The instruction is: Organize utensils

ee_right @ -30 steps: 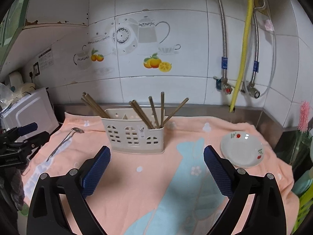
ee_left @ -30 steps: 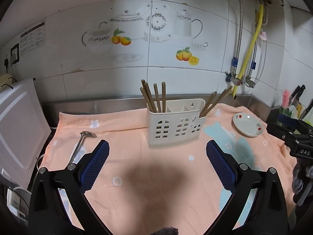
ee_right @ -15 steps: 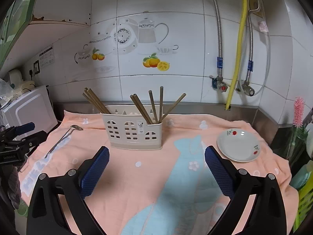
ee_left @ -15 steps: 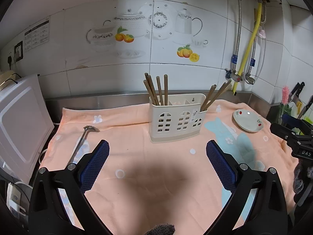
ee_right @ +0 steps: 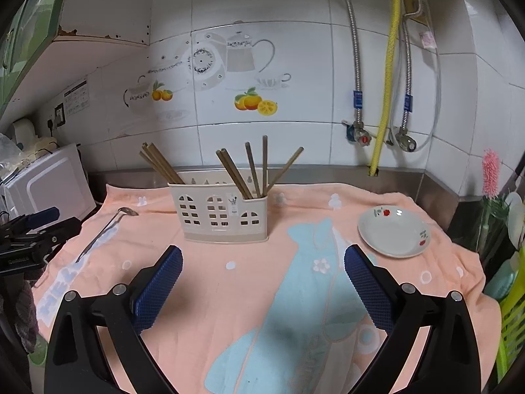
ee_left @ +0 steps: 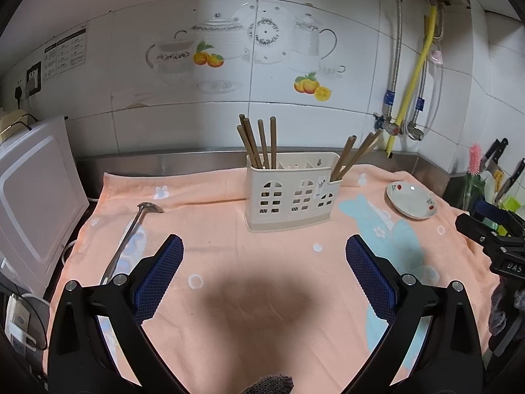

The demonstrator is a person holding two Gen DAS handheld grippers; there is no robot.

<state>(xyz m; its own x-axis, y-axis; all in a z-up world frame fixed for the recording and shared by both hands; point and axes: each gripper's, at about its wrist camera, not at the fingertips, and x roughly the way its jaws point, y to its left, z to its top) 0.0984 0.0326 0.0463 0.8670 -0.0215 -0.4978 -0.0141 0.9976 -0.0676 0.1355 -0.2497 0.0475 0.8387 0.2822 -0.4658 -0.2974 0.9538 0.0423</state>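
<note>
both hand-held grippers hover over the peach towel (ee_left: pixel 229 295), the left gripper (ee_left: pixel 264 256) and right gripper (ee_right: pixel 262 266) each spread wide with nothing between the blue pads. the cream utensil caddy (ee_left: pixel 292 193) stands at 12 o'clock, chopsticks (ee_left: pixel 259 141) upright in its end compartments. a metal ladle (ee_left: pixel 131 233) lies loose on the cloth at 10 o'clock in the left view. the likely next step is collecting it: approach square across the thin handle, close low near mid-length, then lift level toward the caddy.
</note>
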